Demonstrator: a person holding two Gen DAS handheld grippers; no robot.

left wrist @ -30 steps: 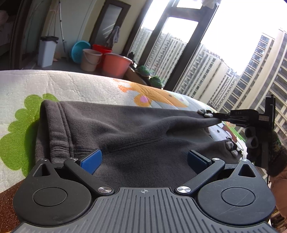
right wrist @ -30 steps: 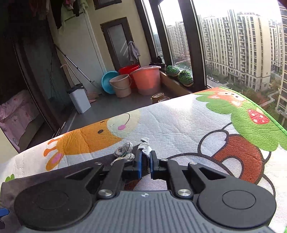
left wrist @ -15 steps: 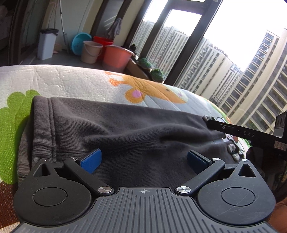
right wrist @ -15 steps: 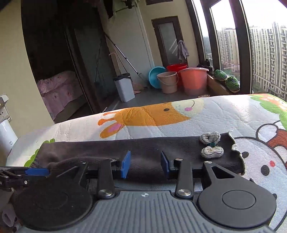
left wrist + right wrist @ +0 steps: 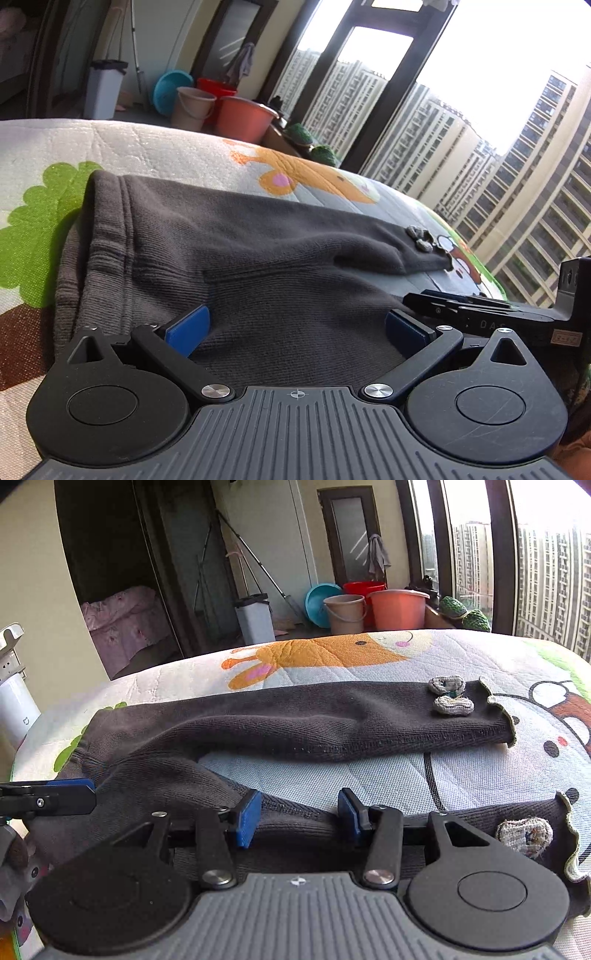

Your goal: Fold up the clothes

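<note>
Grey pants (image 5: 295, 716) flat on cartoon mat (image 5: 369, 657), legs apart, far leg straight. Right tool (image 5: 297, 812) spread over near leg; left tool (image 5: 295, 328) spread at waist end. Judgement: pinch near leg, lay onto far (match cuffs), keep waist pinned.

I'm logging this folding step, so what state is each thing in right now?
Grey pants: lying on the mat, legs spread apart, not yet folded together.
Far leg: flat, stretched out.
Near leg: between the right gripper's fingers, not clamped.
Left gripper: open, over the waist end.
Right gripper: open.
Cartoon mat: spread flat.
</note>
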